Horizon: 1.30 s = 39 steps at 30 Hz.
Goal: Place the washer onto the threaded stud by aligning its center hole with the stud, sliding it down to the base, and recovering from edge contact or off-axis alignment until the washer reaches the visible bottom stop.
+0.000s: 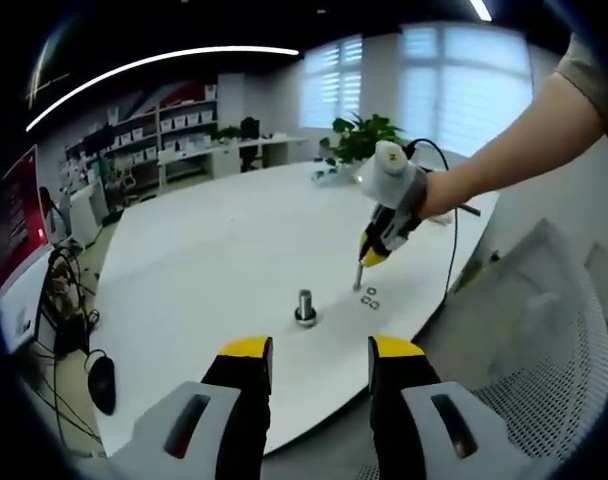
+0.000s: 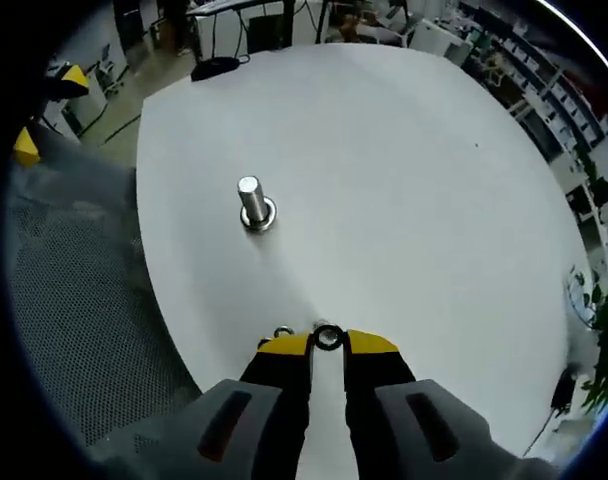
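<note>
A steel threaded stud [image 1: 305,303] [image 2: 251,200] stands upright on the white table [image 1: 214,260] [image 2: 384,170], with a ring at its base. My right gripper [image 2: 327,344] [image 1: 364,270] points down at the table edge, its yellow tips closed narrowly on a small washer [image 2: 328,337]. A second washer [image 2: 281,331] lies just left of those tips. The left gripper view shows two loose washers [image 1: 370,298] on the table beside the right gripper's tip. My left gripper [image 1: 321,350] hangs open and holds nothing, short of the stud, near the table's front edge.
A grey mesh chair [image 1: 544,330] [image 2: 74,300] stands close against the table edge. A person's arm [image 1: 514,140] holds the right gripper, and a black cable [image 1: 452,250] trails from it. A potted plant [image 1: 359,135] sits at the table's far side.
</note>
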{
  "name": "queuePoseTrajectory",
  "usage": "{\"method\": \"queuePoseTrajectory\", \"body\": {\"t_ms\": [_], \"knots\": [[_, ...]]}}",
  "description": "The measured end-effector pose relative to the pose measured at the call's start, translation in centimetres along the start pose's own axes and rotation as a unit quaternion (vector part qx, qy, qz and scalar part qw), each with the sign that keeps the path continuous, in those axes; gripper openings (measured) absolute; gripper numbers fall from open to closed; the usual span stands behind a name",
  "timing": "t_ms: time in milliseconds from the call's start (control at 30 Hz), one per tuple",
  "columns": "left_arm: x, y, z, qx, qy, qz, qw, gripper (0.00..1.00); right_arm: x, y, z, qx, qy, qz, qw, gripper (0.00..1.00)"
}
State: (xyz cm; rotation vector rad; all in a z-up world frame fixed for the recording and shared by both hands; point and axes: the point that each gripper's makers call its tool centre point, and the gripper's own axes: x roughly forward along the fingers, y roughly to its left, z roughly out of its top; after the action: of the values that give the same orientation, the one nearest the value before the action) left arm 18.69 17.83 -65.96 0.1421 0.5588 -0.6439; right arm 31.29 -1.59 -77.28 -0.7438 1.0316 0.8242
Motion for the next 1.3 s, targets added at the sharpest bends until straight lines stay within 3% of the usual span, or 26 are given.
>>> {"method": "queuePoseTrajectory", "body": {"t_ms": [567,1000,1300], "knots": [[0.1,0.0,-0.2,0.001,0.008,0.001,1.0000,0.36,2.0,0.0,-0.8,-0.021,0.027,0.013,0.9993,0.13],[0.2,0.2,-0.7,-0.001,0.018,0.007,0.9998,0.36,5.5,0.1,-2.2,-0.002,0.058,0.028,0.9979,0.14],[0.2,0.3,-0.8,-0.001,0.020,0.010,0.9997,0.36,6.0,0.1,-2.6,0.003,0.062,0.030,0.9976,0.15]]}}
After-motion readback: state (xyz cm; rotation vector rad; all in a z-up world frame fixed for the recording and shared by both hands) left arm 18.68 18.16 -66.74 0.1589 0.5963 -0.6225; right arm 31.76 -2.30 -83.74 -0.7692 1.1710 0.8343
